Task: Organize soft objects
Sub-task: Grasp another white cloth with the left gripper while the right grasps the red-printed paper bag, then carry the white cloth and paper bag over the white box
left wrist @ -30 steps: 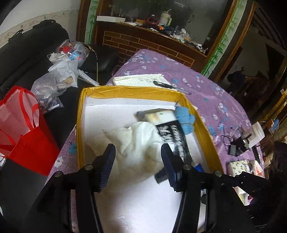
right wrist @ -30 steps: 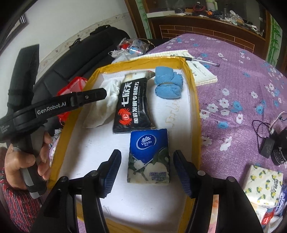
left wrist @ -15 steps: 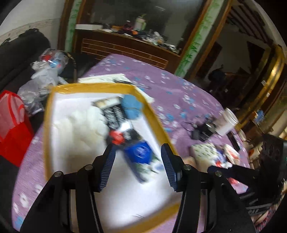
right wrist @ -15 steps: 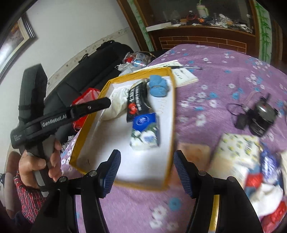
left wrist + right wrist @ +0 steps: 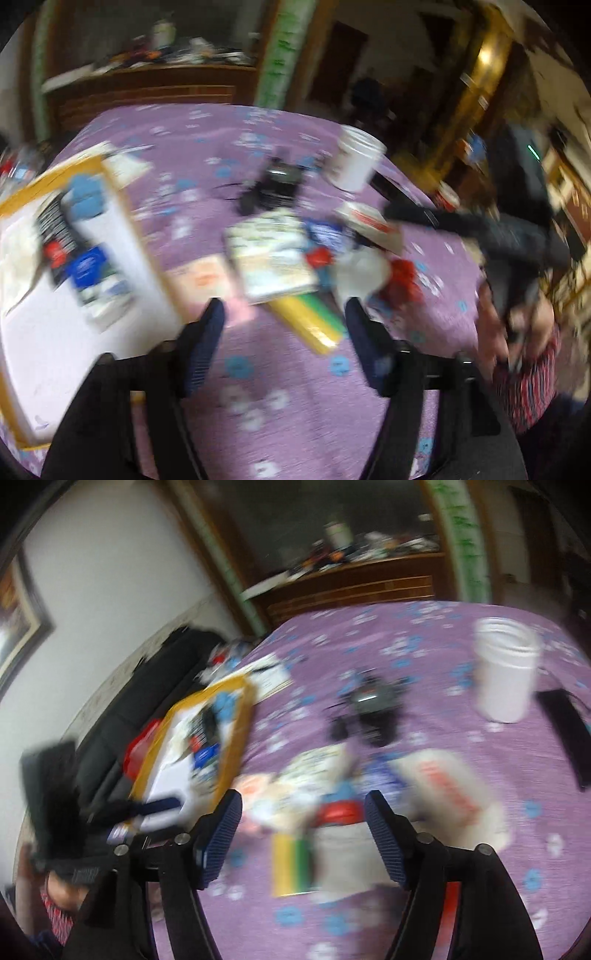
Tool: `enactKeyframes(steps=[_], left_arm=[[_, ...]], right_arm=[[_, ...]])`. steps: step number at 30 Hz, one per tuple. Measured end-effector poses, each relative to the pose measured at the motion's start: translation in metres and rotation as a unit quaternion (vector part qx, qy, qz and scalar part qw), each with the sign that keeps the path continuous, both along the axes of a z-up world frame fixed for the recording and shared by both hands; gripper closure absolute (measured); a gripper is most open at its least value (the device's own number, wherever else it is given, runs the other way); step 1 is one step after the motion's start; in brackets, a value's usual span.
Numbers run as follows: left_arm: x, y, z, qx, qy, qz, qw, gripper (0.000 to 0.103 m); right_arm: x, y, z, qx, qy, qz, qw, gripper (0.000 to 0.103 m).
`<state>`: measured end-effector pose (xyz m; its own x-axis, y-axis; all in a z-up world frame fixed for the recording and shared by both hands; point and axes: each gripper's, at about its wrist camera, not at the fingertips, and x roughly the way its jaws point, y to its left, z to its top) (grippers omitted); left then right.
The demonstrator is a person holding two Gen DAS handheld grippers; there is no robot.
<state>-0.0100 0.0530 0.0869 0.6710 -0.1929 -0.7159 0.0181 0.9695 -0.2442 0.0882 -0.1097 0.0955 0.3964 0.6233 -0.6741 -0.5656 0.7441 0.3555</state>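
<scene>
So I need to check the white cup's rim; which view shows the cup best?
The right wrist view: the white cup stands large and whole, its open rim visible. The left wrist view shows it smaller, tilted and blurred.

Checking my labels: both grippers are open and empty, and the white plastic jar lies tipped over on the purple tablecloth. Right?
Not quite. The white plastic jar stands upright on the purple tablecloth, as the right wrist view shows. The left gripper and right gripper are indeed open and empty.
</scene>
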Motion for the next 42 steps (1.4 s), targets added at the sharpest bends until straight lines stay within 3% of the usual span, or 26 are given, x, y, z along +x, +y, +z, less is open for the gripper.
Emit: enactKeyframes(steps=[7,11,15,16,17,18,20,22,27,31,32,34,35,38,42], left_arm=[[0.042,-0.081,-0.016,0.042,0.017,-0.071,0.9964,0.027],[0.065,-0.110,-0.032,0.104,0.020,-0.084,0.9908,0.027],[0.095,-0.111,-0.048,0.110,0.039,-0.076,0.9902,0.028],[0.100,-0.112,-0.052,0.111,0.045,-0.077,0.9898,0.039],[0.103,-0.114,-0.055,0.113,0.048,-0.076,0.9895,0.059],[0.106,-0.117,-0.060,0.117,0.055,-0.073,0.9889,0.067],[0.103,-0.120,-0.064,0.111,0.052,-0.069,0.9901,0.081],[0.094,-0.119,-0.064,0.095,0.040,-0.066,0.9925,0.089],[0.061,-0.104,-0.051,0.051,0.003,-0.057,0.9971,0.089],[0.047,-0.090,-0.048,0.025,-0.023,-0.043,0.9985,0.089],[0.047,-0.087,-0.049,0.019,-0.026,-0.040,0.9987,0.089],[0.049,-0.081,-0.051,0.004,-0.026,-0.036,0.9990,0.089],[0.049,-0.079,-0.051,-0.003,-0.030,-0.035,0.9989,0.089],[0.047,-0.074,-0.045,-0.004,-0.051,-0.028,0.9983,0.089],[0.047,-0.066,-0.038,-0.008,-0.073,-0.018,0.9971,0.089]], right_arm=[[0.051,-0.068,-0.030,0.017,0.030,-0.113,0.993,0.029],[0.060,-0.089,-0.033,0.069,0.068,-0.120,0.988,0.029],[0.060,-0.091,-0.031,0.074,0.063,-0.123,0.988,0.029],[0.060,-0.091,-0.030,0.077,0.063,-0.123,0.987,0.029],[0.060,-0.092,-0.030,0.078,0.063,-0.123,0.987,0.029],[0.060,-0.091,-0.030,0.076,0.062,-0.122,0.988,0.029],[0.061,-0.089,-0.033,0.069,0.062,-0.122,0.988,0.028],[0.062,-0.089,-0.037,0.058,0.062,-0.122,0.989,0.028],[0.070,-0.079,-0.053,0.023,0.070,-0.120,0.990,0.028],[0.073,-0.061,-0.066,0.009,0.076,-0.088,0.993,0.028],[0.072,-0.054,-0.069,-0.005,0.071,-0.083,0.994,0.031],[0.067,-0.044,-0.074,-0.027,0.065,-0.065,0.995,0.056],[0.063,-0.038,-0.075,-0.042,0.061,-0.055,0.996,0.063],[0.050,-0.029,-0.069,-0.064,0.038,-0.043,0.996,0.065],[0.042,-0.032,-0.055,-0.042,0.016,-0.051,0.998,0.068]])
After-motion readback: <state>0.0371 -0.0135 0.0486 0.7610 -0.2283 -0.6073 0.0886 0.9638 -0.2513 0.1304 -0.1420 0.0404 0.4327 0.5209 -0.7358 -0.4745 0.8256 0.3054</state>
